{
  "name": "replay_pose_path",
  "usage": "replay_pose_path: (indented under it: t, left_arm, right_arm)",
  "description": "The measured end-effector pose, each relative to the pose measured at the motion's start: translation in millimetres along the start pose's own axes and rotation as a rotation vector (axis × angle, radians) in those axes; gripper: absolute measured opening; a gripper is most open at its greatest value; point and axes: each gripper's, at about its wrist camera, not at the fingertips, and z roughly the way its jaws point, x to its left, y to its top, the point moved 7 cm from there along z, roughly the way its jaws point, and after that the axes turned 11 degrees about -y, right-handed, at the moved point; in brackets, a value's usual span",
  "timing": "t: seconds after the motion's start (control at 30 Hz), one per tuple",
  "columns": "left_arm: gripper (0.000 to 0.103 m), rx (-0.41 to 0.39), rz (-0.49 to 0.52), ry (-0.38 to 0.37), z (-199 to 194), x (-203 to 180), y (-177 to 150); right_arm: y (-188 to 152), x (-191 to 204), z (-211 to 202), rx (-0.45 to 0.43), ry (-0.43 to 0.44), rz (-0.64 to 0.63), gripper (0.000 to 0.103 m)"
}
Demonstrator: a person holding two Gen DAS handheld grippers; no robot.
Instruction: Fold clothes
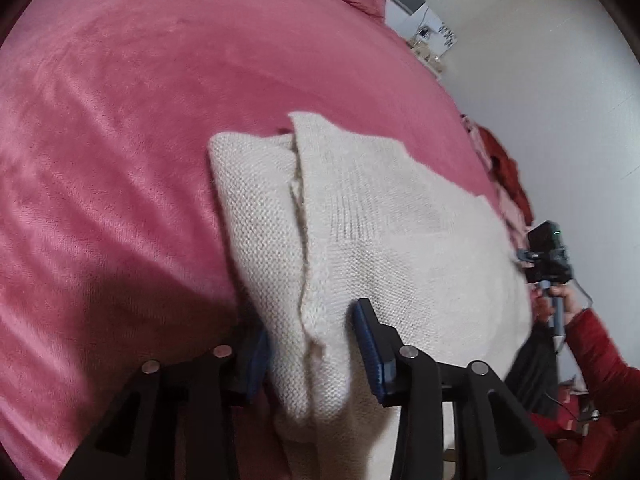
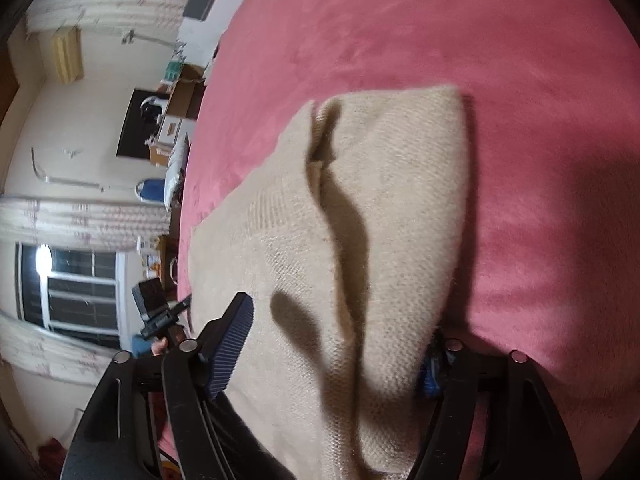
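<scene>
Sweater (image 1: 360,220) on pink blanket (image 1: 120,120), between both grippers' fingers (image 1: 370,344).

A pink plush-covered bed (image 1: 132,128) carries one folded cream knit sweater (image 1: 360,216)

Home bedroom: pink blanket-covered bed (image 1: 140,120), curtained window (image 2: 76,292).
</scene>
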Motion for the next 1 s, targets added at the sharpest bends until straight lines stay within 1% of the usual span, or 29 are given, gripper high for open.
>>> replay_pose_path:
  t: [0.07,0.1,0.13,0.17,0.2,0.23,0.27,0.3,0.33,0.4,0.47,0.57,0.63,0.73,0.8,0.93,1.0]
  left_arm:
    - [0.027,-0.005,0.007,0.022,2.8,-3.7,-0.6]
    - [0.024,-0.009,0.01,0.029,4.7,-7.6,-1.2]
    - [0.022,-0.014,0.007,0.032,6.4,-11.3,-1.5]
    - [0.019,-0.027,-0.007,0.031,7.2,-14.0,-1.6]
    - [0.018,-0.045,-0.028,0.029,6.0,-15.7,-0.8]
    - [0.017,-0.065,-0.048,0.03,2.6,-15.9,-0.5]
    - [0.017,-0.091,-0.059,0.027,-3.0,-16.0,-1.5]
    - [0.016,-0.12,-0.064,0.021,-9.4,-16.6,-3.0]
    - [0.015,-0.15,-0.069,0.016,-15.9,-17.1,-4.5]
    - [0.014,-0.21,-0.079,0.004,-29.1,-18.2,-7.4]
    - [0.014,-0.27,-0.089,-0.007,-42.5,-19.3,-10.4]
    - [0.013,-0.36,-0.104,-0.025,-63.1,-20.8,-15.0]
    - [0.012,-0.415,-0.103,-0.041,-77.4,-24.4,-17.6]
    - [0.011,-0.436,-0.092,-0.056,-92.5,-27.7,-19.3]
    - [0.011,-0.465,-0.083,-0.078,-103.7,-29.3,-19.7]
    - [0.011,-0.586,-0.051,-0.135,-138.8,-42.6,-17.4]
    - [0.011,-0.673,-0.04,-0.127,-159.9,-45.5,-18.1]
  right_arm:
    - [-0.5,1.3,0.5,-0.002,-0.004,-0.012,0.08]
    - [-0.8,3.6,1.3,-0.01,-0.021,-0.016,0.082]
    - [-1.4,7.3,3.1,-0.023,-0.062,-0.026,0.082]
    - [-3.5,13.9,5.4,-0.03,-0.131,-0.064,0.082]
    - [-5.4,20.5,7.2,-0.037,-0.201,-0.102,0.077]
    - [-7.4,24.8,8.8,-0.038,-0.309,-0.167,0.058]
    - [-8.4,30.3,8.5,-0.044,-0.334,-0.196,0.05]
    - [-9.4,35.8,8.2,-0.05,-0.359,-0.224,0.029]
    - [-9.7,42.4,6.8,-0.052,-0.317,-0.208,0.024]
    - [-7.9,48.4,4.7,-0.066,-0.364,-0.192,0.023]
    - [-6.3,65.9,4.6,-0.095,-0.476,-0.305,0.022]
    - [-3.2,104.3,-0.5,-0.153,-0.546,-0.448,0.021]
    - [6.2,132.5,-6.5,-0.191,-0.55,-0.489,0.021]
    - [22.4,173.4,-10.6,-0.237,-0.555,-0.568,0.021]
    - [31.6,192.7,-10.2,-0.252,-0.551,-0.598,0.021]
    - [51.4,233.7,-9.1,-0.287,-0.542,-0.664,0.021]
    - [59.7,258.6,-7.2,-0.303,-0.535,-0.695,0.021]
